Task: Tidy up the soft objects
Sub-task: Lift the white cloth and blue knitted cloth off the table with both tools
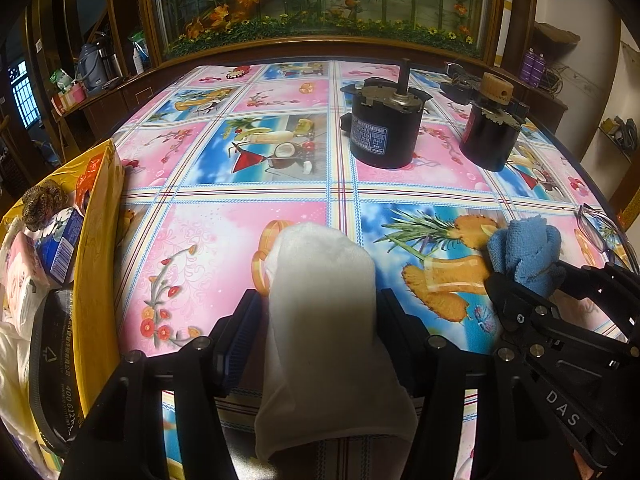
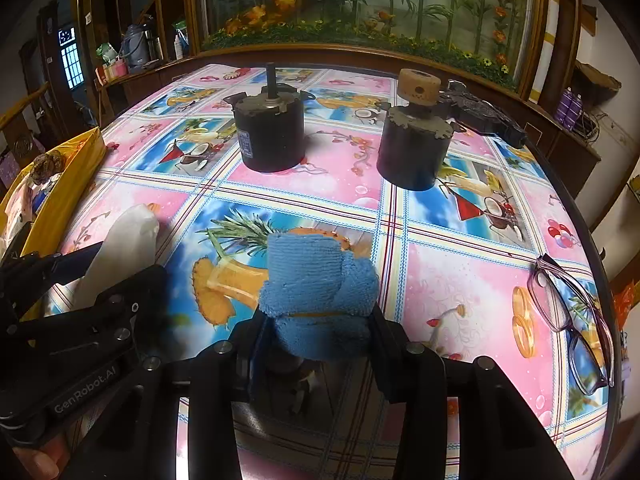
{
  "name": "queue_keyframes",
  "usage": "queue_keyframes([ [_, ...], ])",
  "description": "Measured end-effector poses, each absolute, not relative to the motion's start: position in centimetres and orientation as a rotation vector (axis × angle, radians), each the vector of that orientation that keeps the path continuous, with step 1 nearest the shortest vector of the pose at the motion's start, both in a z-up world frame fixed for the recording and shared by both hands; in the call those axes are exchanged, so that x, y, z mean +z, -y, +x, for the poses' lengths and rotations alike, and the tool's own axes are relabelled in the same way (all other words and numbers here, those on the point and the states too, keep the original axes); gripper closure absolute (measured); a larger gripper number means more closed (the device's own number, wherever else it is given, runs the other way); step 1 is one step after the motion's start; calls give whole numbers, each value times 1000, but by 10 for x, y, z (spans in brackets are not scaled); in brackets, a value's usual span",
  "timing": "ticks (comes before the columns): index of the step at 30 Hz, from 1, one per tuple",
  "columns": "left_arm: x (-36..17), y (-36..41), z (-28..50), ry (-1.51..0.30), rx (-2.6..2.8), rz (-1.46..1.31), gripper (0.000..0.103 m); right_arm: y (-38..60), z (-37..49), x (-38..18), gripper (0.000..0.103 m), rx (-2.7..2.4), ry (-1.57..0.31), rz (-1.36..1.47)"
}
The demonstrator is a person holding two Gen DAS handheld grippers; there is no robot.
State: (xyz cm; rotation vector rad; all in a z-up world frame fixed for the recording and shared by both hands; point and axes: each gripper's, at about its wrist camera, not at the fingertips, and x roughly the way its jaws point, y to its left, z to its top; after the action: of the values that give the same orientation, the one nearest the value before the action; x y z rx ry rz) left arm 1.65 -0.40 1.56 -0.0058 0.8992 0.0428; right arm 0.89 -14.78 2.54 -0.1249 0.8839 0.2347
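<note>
Filling both fingers' gaps: sock (image 1: 320, 312), towel (image 2: 320, 296).

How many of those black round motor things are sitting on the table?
2. One motor with a bare shaft stands far left; the other, with a tan wooden knob, stands to its right, apart. None seems hidden.

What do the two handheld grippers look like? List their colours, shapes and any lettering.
Both are matte black, with angular linked arms joined by round silver bolts. The left gripper has flat fingers lined with ribbed dark blue pads, and its side reads "GenRobot.AI" in pale letters. The right gripper has the same build, with "DAS" printed along one arm. No cables or sleeves show.
</note>
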Motion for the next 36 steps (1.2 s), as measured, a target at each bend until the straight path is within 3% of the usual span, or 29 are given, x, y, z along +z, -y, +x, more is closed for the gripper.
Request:
queue_keyframes([
  [6, 16, 4, 17, -899, 42, -7, 46, 148, 8, 26, 58, 237, -883, -126],
  [27, 20, 1, 13, -874, 35, -33, 78, 148, 6, 29, 58, 236, -874, -124],
  [36, 29, -3, 4, -811, 52, -47, 83, 160, 4, 43, 58, 229, -833, -73],
])
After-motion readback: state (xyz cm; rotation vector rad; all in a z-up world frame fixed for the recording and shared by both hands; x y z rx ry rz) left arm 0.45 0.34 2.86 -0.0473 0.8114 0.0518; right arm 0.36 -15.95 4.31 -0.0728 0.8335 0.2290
